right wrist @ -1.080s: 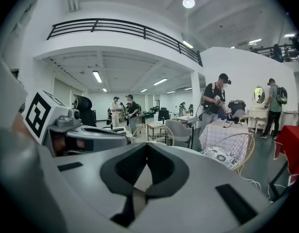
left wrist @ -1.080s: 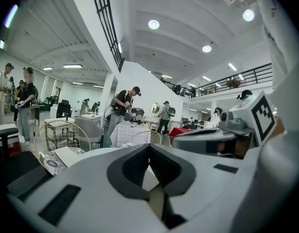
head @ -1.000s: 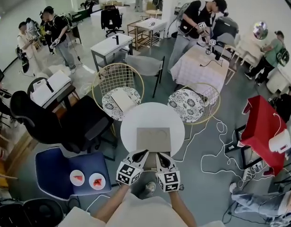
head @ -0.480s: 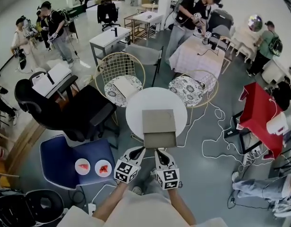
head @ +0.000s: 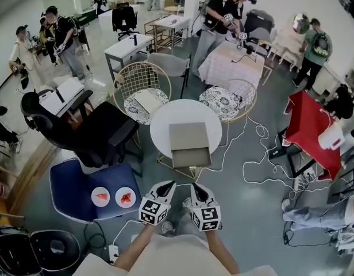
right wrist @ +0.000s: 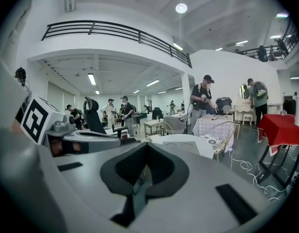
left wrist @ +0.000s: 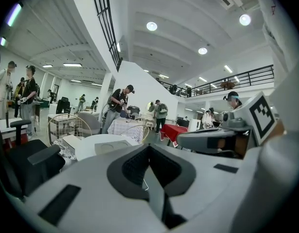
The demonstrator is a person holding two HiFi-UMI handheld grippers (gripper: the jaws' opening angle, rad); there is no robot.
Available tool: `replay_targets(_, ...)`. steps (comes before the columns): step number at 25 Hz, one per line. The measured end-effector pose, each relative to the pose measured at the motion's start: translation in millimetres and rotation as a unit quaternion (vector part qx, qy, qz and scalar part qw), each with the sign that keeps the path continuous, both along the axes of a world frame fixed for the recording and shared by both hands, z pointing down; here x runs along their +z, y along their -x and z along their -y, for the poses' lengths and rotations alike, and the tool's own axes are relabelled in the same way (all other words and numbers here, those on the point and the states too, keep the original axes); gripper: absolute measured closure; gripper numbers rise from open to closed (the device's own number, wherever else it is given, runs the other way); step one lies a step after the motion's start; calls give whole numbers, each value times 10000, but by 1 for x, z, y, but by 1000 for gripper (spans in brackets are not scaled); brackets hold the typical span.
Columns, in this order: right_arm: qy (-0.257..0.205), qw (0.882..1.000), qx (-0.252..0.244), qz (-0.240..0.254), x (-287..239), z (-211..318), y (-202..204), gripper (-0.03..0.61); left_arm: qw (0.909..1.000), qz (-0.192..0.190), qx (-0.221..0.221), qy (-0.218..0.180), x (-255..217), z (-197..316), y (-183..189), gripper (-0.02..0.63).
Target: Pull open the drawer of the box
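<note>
**Placement.** The box [head: 188, 135] sits on the round white tabletop [head: 165, 122], towards the edge on my side, with its front facing me. The drawer [head: 192, 157] appears drawn out of that front and overhangs the tabletop rim in my direction. I judge the pull largely made, though the head view is too distant to confirm how far the drawer is out. With the box facing this way, the drawer's travel runs straight along my line of reach.

**Jaws.** On the left gripper [head: 169, 185] the jaws are closed on one another with nothing between them. The right gripper [head: 196, 187] is the same, its jaws together and empty.

**Pose.** Both forearms come forward from the bottom of the head view. The grippers are held side by side, low and close to my body, over the grey floor. Their noses angle slightly inward and point at the box. Both are well apart from it, and neither touches the drawer or the tabletop. Each gripper view shows the box ahead in the distance. I read this as a stand-off posture, not a working grip.
</note>
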State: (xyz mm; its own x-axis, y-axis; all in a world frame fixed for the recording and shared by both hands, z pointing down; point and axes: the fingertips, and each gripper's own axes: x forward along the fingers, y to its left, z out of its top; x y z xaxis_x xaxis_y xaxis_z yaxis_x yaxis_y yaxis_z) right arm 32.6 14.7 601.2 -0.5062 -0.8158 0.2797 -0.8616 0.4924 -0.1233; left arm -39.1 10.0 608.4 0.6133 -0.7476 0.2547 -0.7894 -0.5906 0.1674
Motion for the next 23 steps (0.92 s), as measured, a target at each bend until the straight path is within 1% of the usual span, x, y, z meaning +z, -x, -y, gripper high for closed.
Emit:
replay_targets(6,7,10000,95,-13,1,-19,-4,563,10000,0,93,27,5,-19,-5,603)
replay_targets(15,-19,9997,229,17,-3,-22,-11,563,9997,-12,212,-73,-4,-19,-13,601)
replay_targets(23,14,9998,176,25,-3,-19,-6,563,9997,29,213,-95,-7,-16,-10,601)
